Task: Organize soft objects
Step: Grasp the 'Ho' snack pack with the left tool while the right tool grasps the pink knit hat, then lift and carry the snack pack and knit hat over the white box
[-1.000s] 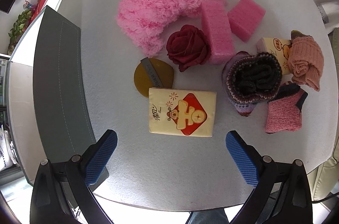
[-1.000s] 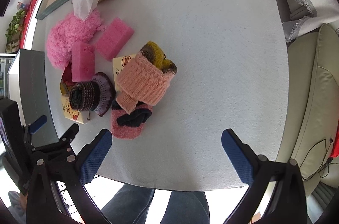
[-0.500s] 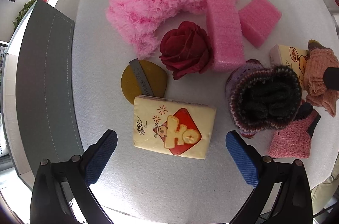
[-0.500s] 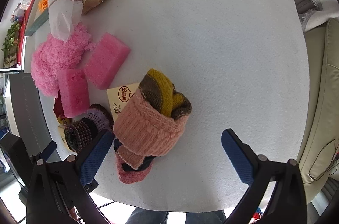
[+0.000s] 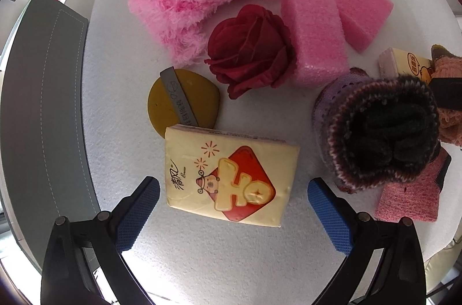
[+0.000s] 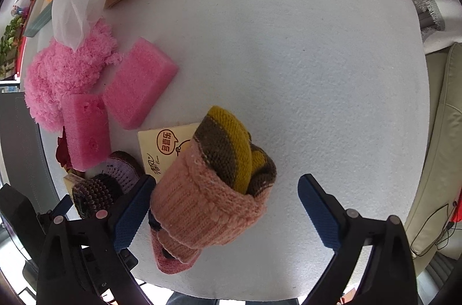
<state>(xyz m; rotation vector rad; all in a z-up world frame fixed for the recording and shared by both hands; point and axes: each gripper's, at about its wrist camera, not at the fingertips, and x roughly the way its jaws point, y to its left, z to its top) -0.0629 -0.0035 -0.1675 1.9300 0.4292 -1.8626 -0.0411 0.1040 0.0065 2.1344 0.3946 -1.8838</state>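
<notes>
Now the left gripper is spread wide around the tissue pack, untouched; the right gripper, jaws just narrowing, brackets the pink sock roll. Both should be centred before squeezing gently.

The cream tissue pack bears Chinese script with a small word like "Breeze" beneath, too fine to be sure, and a red diamond with raised letters "Ho". A second pack shows a red round seal of Chinese characters. The grey band on the mustard pad carries unreadable print.
</notes>
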